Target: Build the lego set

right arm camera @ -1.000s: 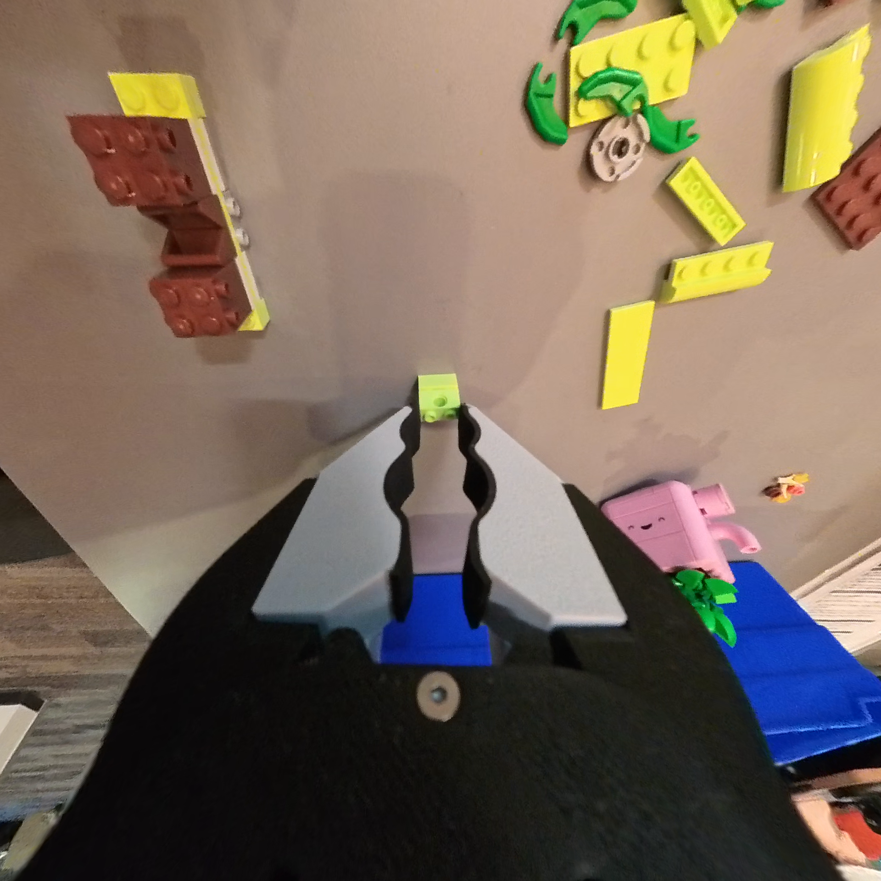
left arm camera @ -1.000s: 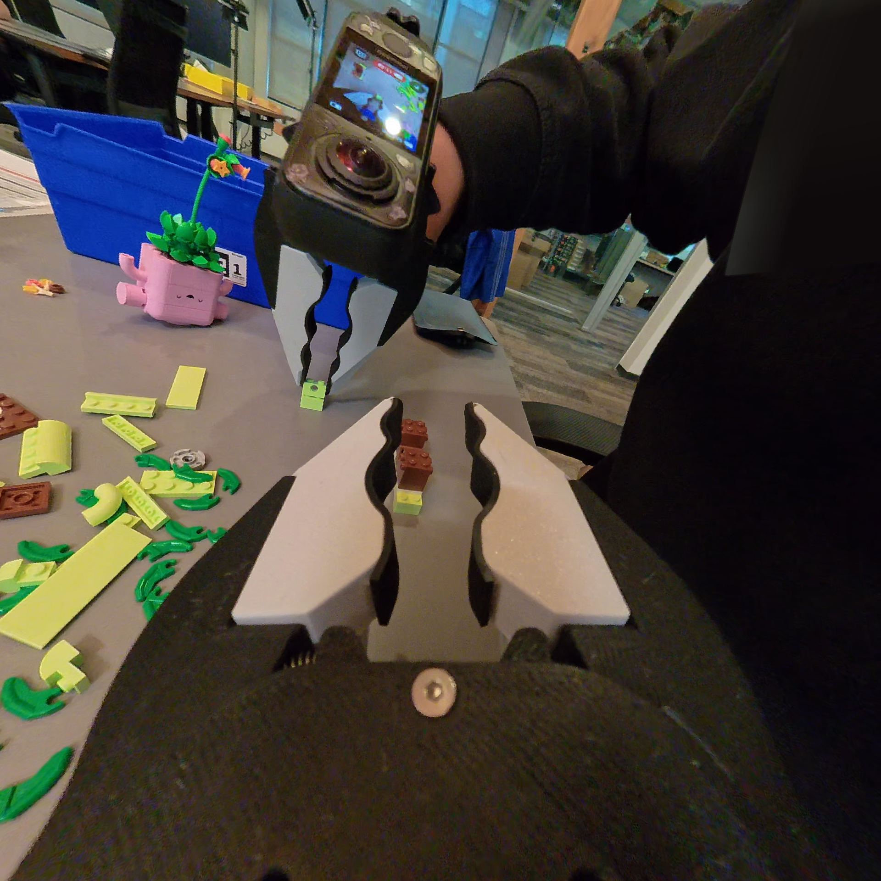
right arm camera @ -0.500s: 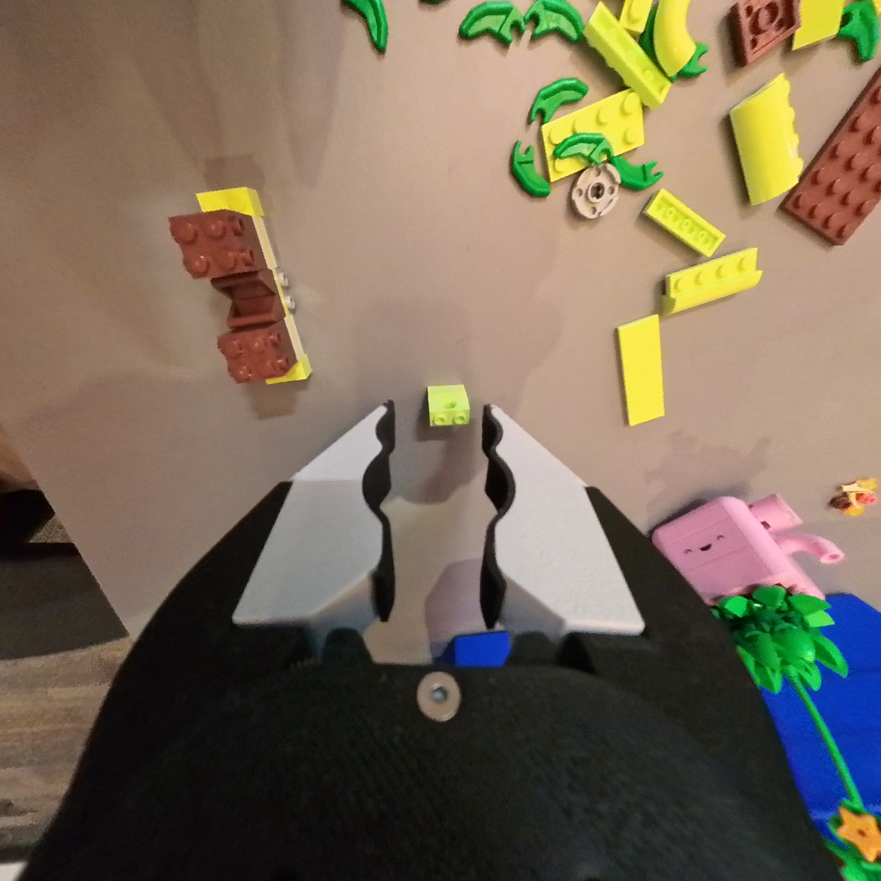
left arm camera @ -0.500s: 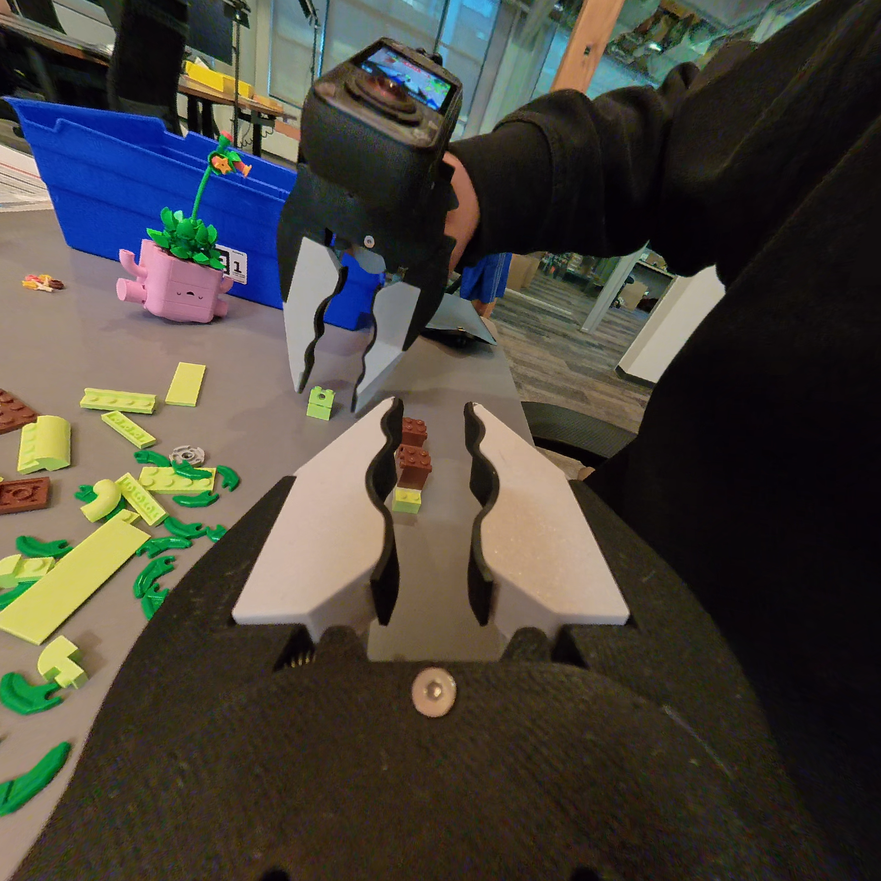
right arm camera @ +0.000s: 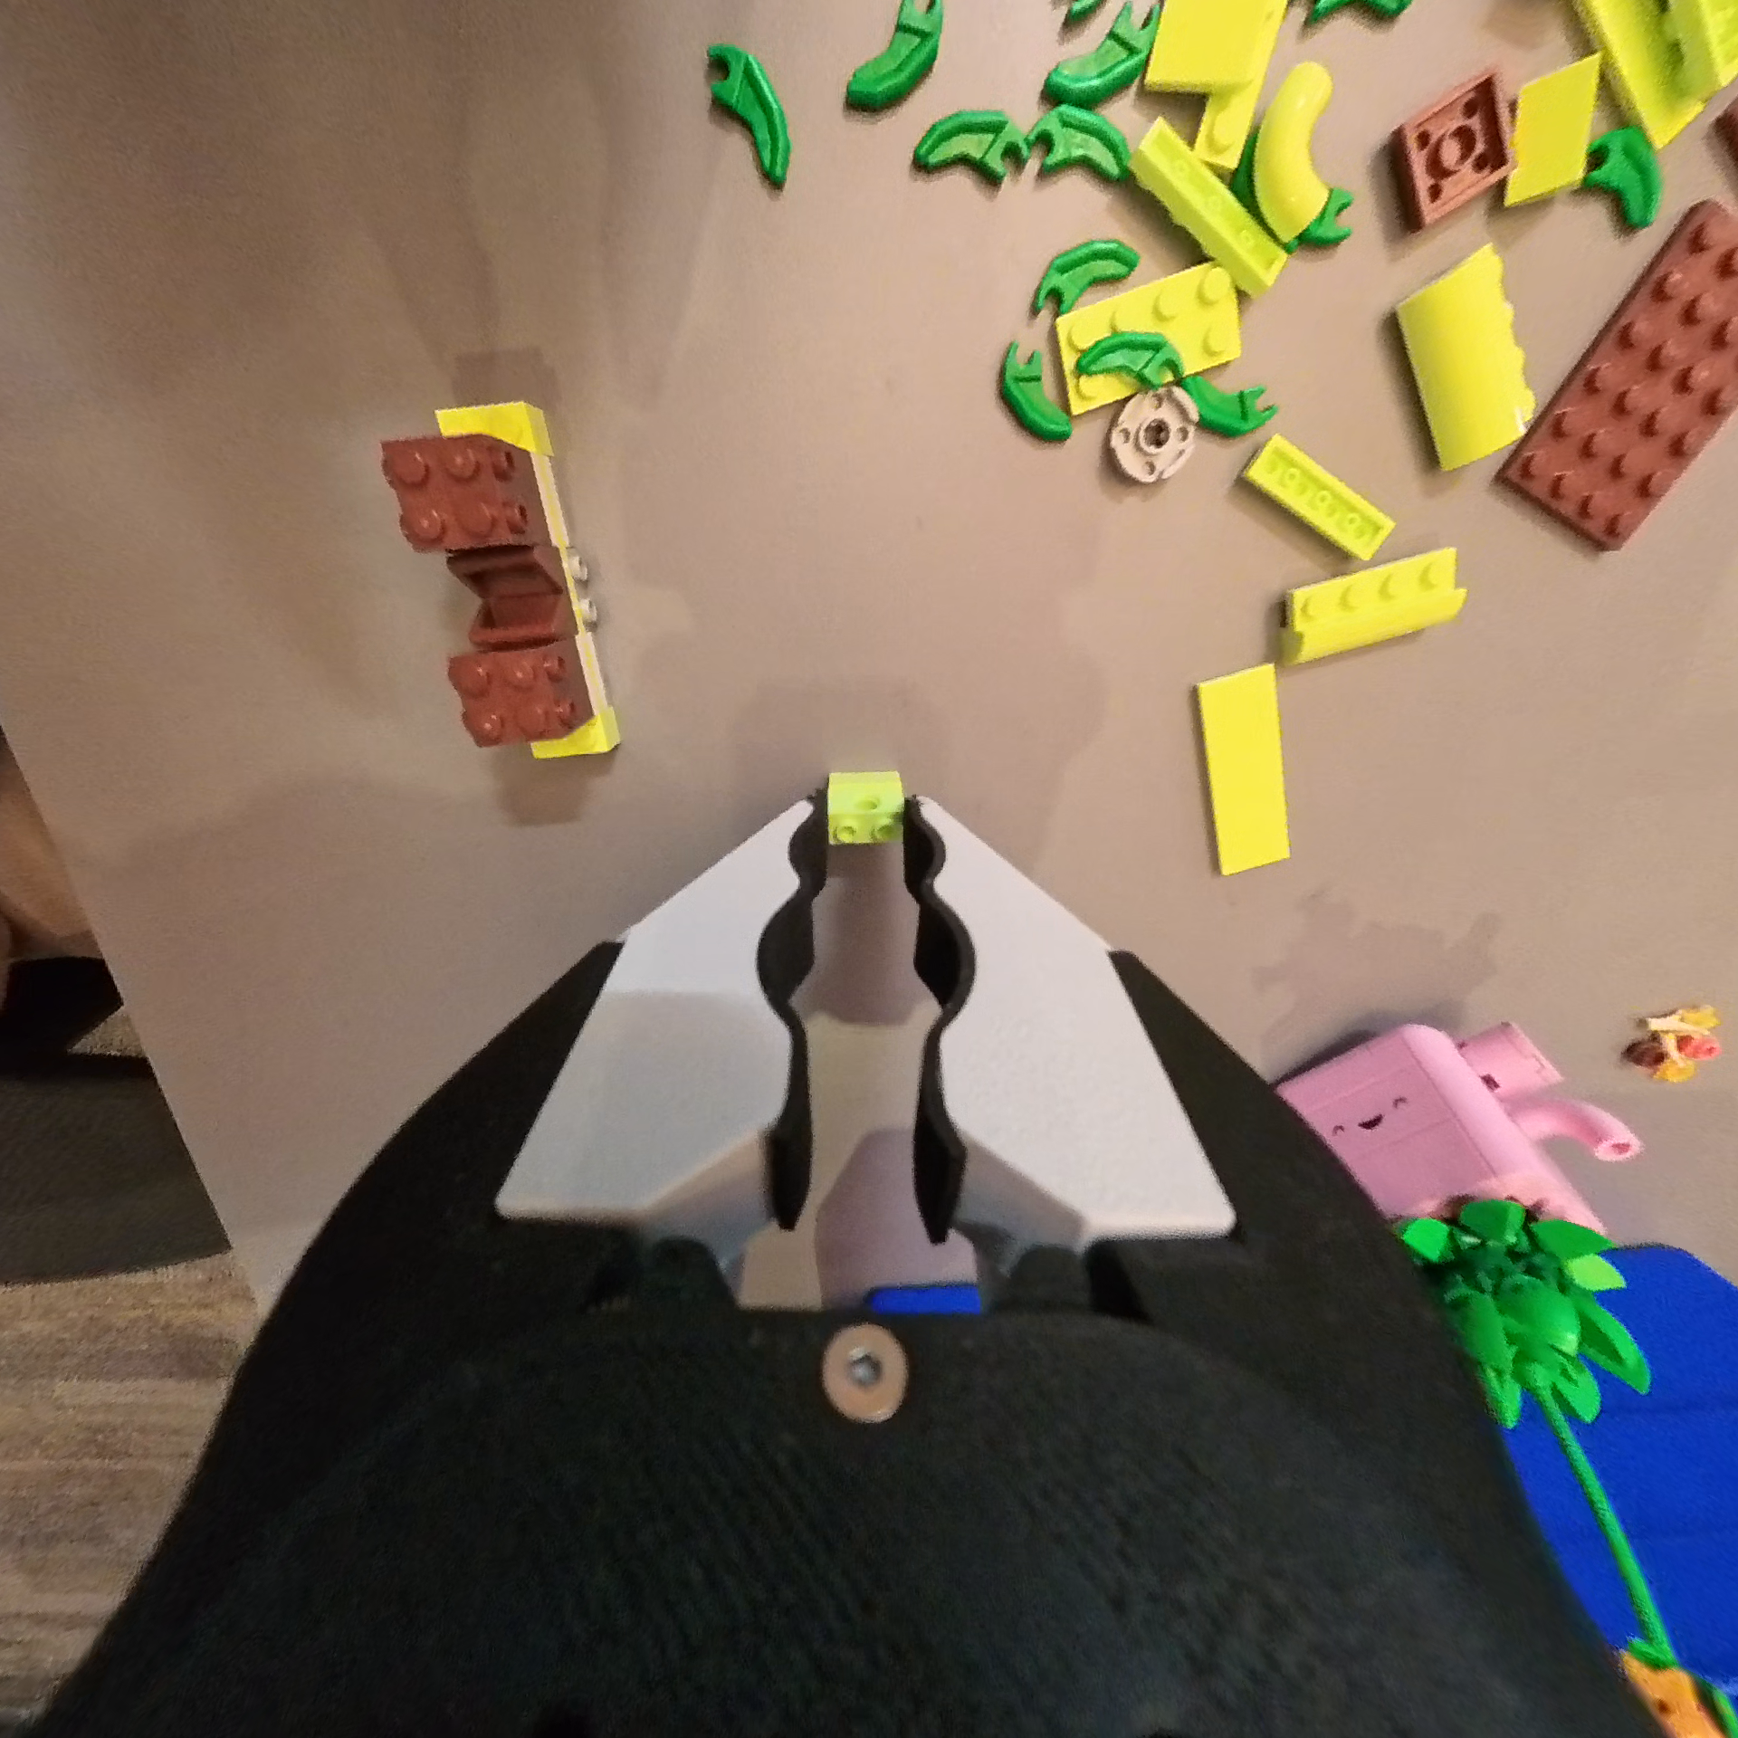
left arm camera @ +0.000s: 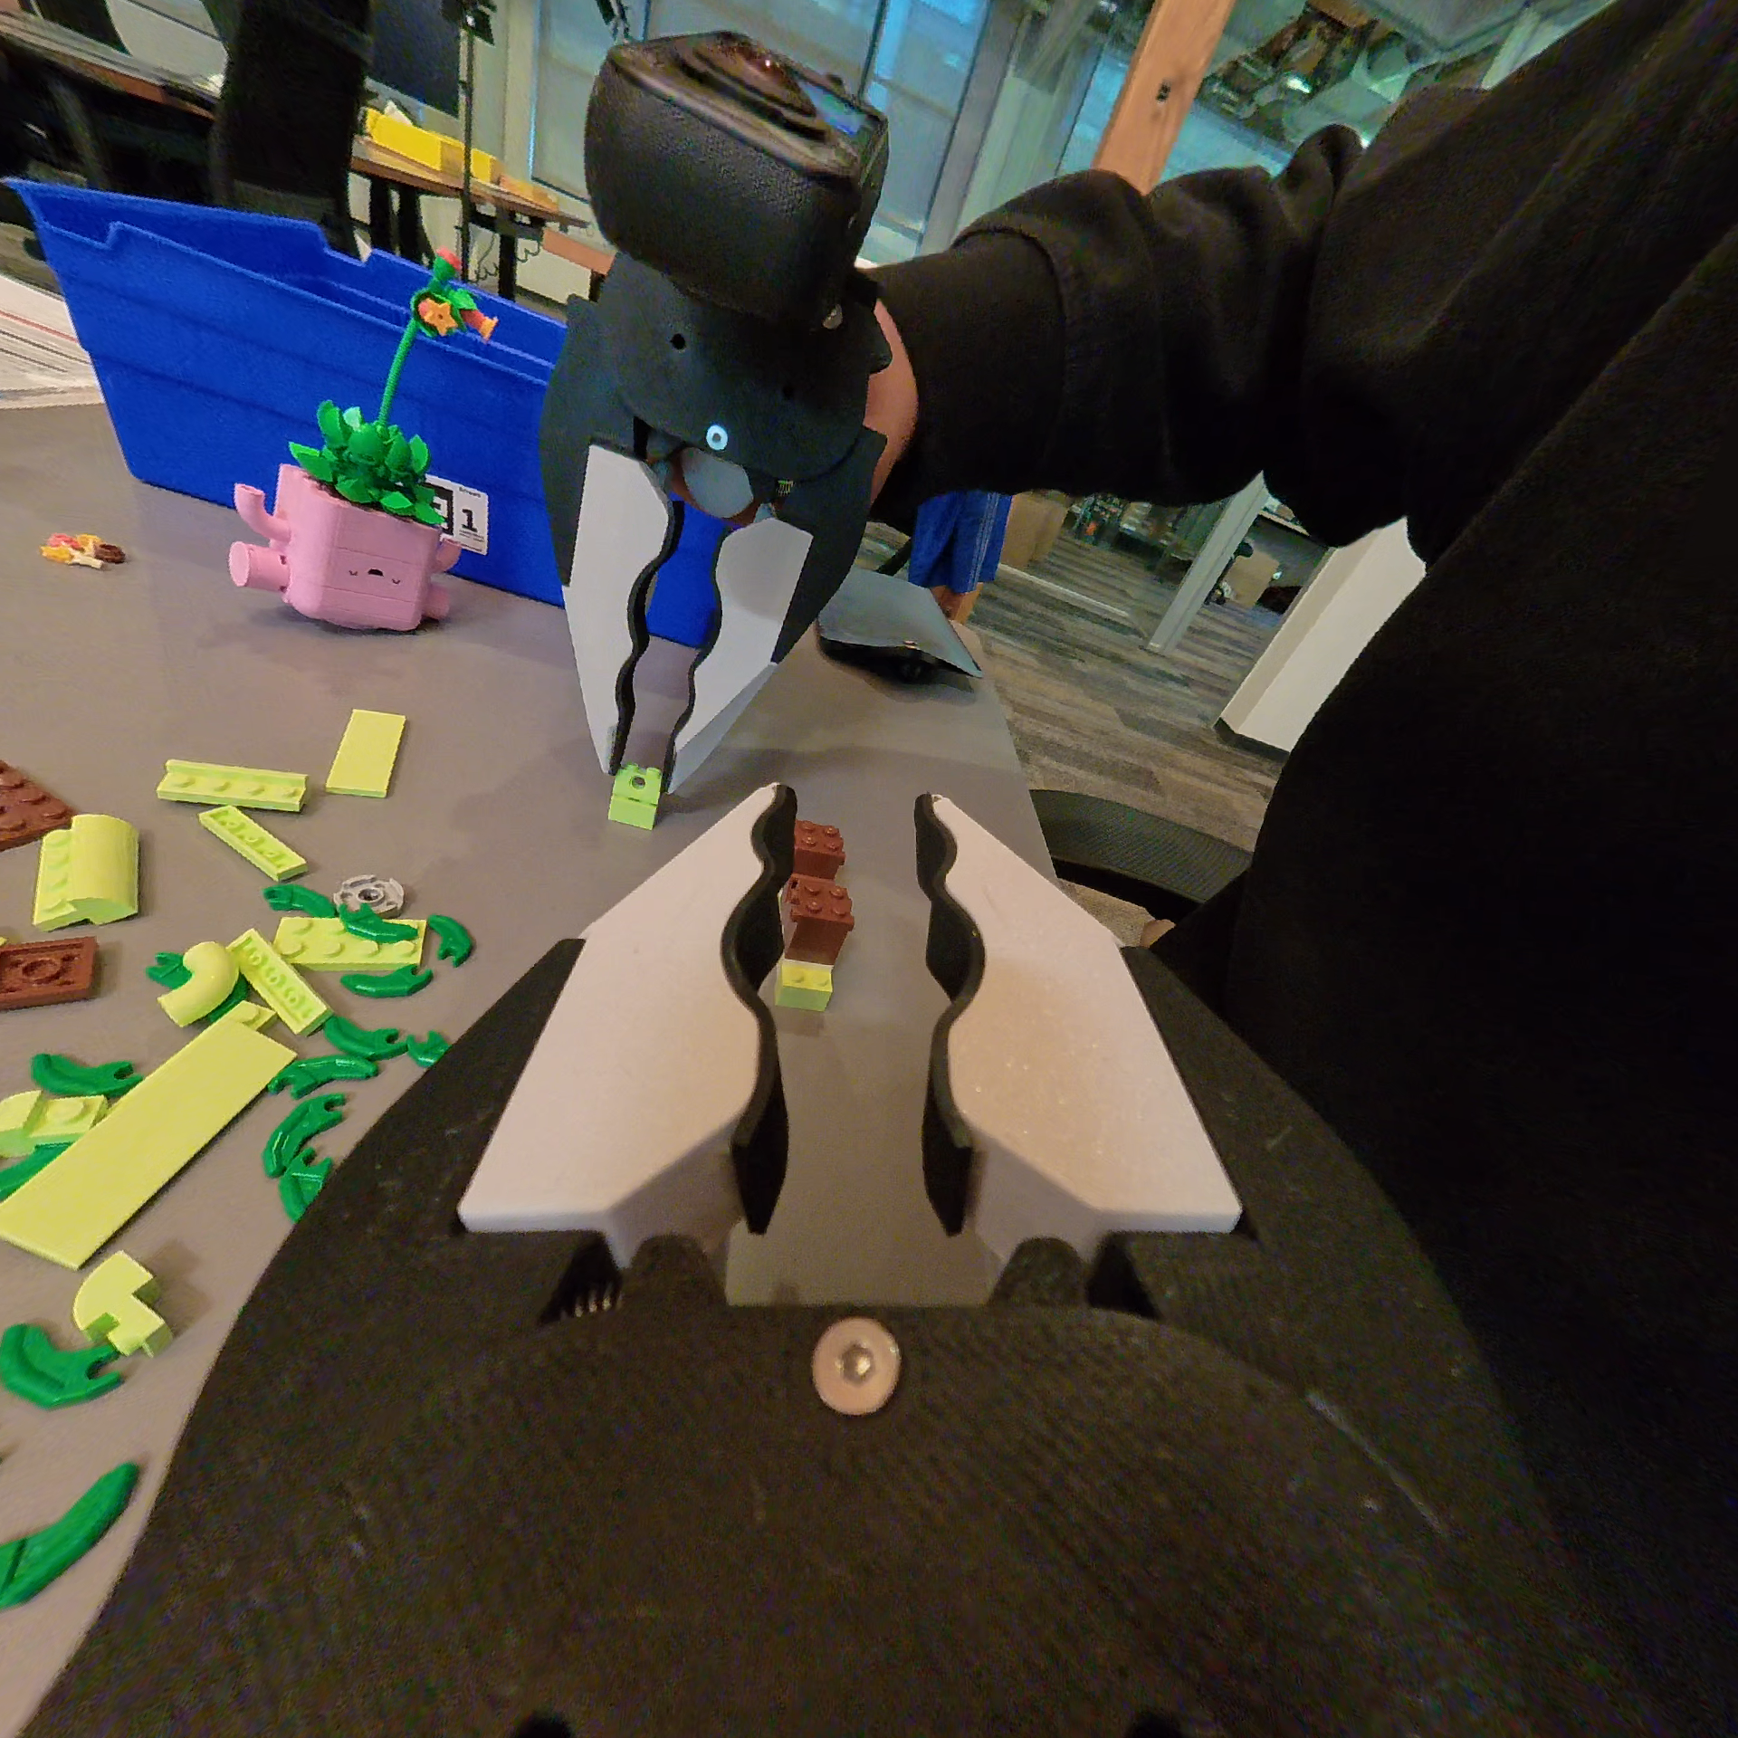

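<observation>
A small lime brick [right arm camera: 865, 807] sits on the grey table [right arm camera: 846, 470], pinched between the tips of my right gripper [right arm camera: 863, 811]. In the left wrist view the right gripper [left arm camera: 647, 766] points steeply down onto the brick [left arm camera: 635, 797]. A brown and lime part-built assembly [right arm camera: 503, 588] lies to the brick's left. In the left wrist view the assembly [left arm camera: 813, 922] lies on the table between the open fingers of my left gripper [left arm camera: 851, 799], untouched.
Loose lime plates [left arm camera: 122, 1138], green leaf pieces [left arm camera: 310, 1072] and brown plates [right arm camera: 1636, 376] are spread over the table's left part. A pink pot with a green plant [left arm camera: 343, 564] stands before a blue bin [left arm camera: 282, 357]. The table edge [left arm camera: 1011, 752] runs close on the right. The left gripper's tips are roughly 12 cm from the right gripper's.
The right gripper held the lime brick, then opened and left it on the table. It has now come down and closed on it again. The left gripper has not moved.
</observation>
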